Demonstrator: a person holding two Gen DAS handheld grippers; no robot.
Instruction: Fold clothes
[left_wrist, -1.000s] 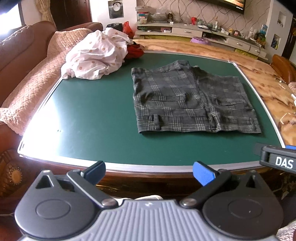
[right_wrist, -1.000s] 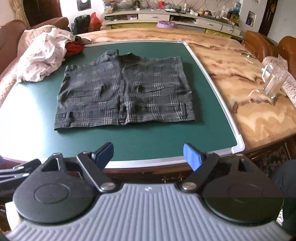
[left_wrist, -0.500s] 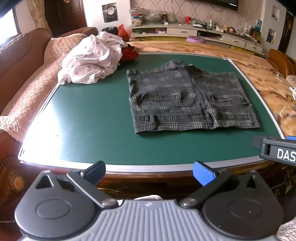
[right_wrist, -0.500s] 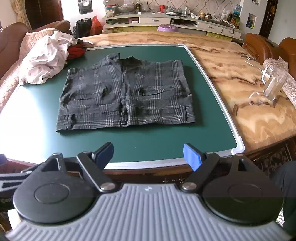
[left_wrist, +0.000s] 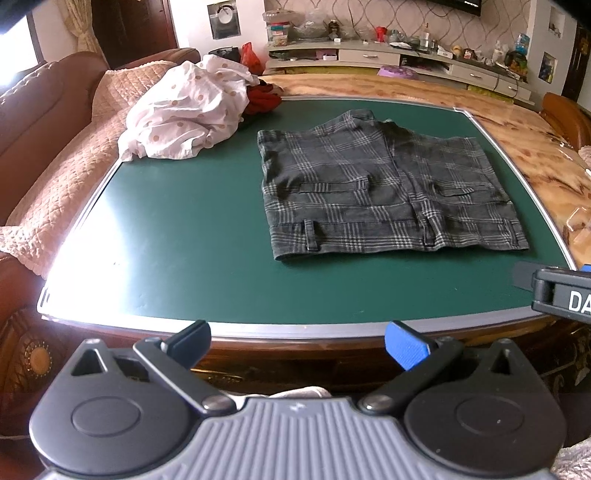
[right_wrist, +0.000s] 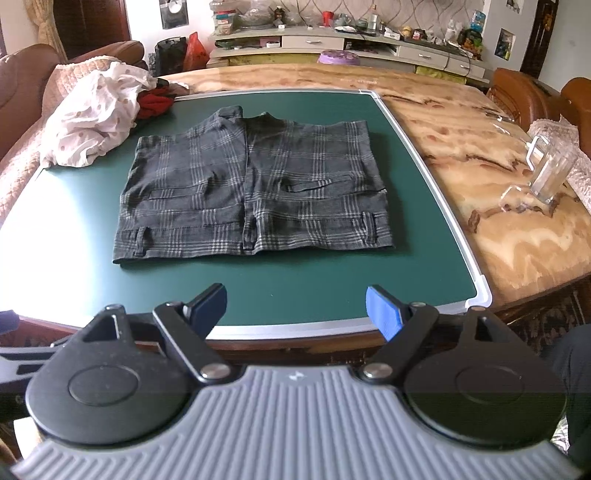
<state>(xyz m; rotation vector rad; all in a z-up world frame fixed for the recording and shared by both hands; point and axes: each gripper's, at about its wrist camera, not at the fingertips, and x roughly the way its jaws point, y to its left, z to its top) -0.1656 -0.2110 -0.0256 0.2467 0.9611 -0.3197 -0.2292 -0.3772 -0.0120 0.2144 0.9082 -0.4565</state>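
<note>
Grey plaid shorts (left_wrist: 384, 188) lie flat on the green mat (left_wrist: 184, 229), waistband toward me; they also show in the right wrist view (right_wrist: 255, 192). My left gripper (left_wrist: 297, 345) is open and empty, held before the table's near edge, left of the shorts. My right gripper (right_wrist: 295, 308) is open and empty, over the mat's near edge in front of the shorts. Part of the right gripper (left_wrist: 561, 291) shows at the right edge of the left wrist view.
A crumpled white dotted garment (left_wrist: 184, 110) and a red one (left_wrist: 262, 98) lie at the mat's far left corner. A quilted sofa (left_wrist: 55, 147) stands to the left. A glass jug (right_wrist: 550, 173) stands on the marble tabletop (right_wrist: 461, 147) to the right.
Both grippers have pulled back and risen slightly, so the view of the table is a little wider. The shorts have not moved. Both grippers stay open.
</note>
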